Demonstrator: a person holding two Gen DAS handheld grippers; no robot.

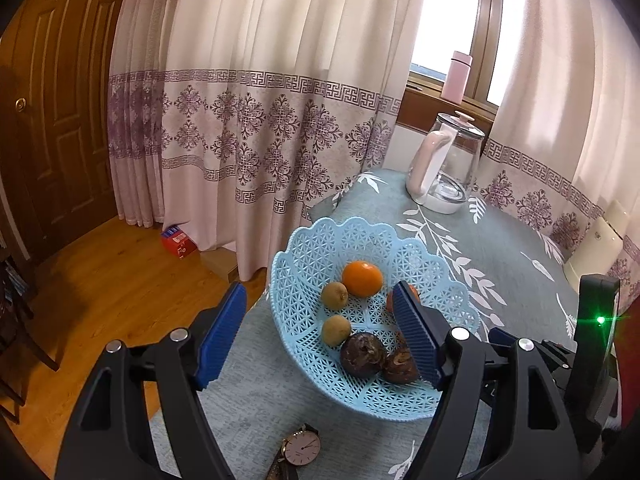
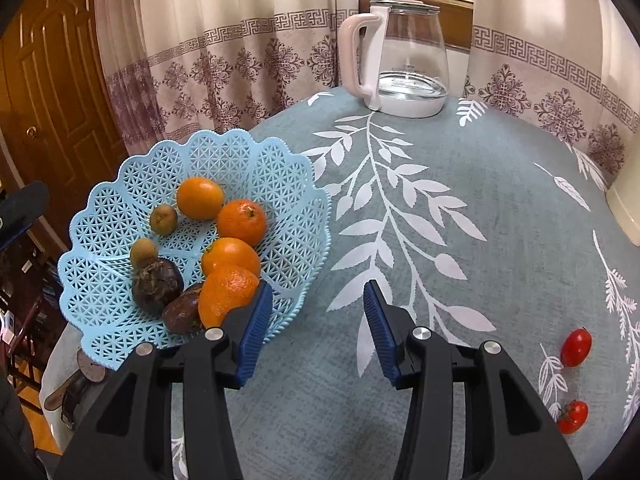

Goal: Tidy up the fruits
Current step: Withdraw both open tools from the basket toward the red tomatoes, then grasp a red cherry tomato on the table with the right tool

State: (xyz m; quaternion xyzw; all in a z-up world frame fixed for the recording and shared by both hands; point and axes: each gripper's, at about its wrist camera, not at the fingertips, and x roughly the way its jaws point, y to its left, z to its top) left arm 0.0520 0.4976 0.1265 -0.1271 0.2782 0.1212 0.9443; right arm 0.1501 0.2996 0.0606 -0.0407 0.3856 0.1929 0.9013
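Looks like a room in somebody's home, probably a living or dining area. Long cream curtains (image 1: 248, 120) with a purple pattern band cover most of the back wall, and there's a panelled wooden door (image 1: 52, 100) at the left of the frame with warm wood flooring (image 1: 100, 280) below it. The table has a grey-blue tablecloth (image 2: 460, 260) printed with white leaves, and a glass electric kettle (image 2: 400, 56) with a pink handle sits at its far end. A pink flask (image 1: 456, 76) stands on the wooden windowsill (image 1: 424, 96), upper right.
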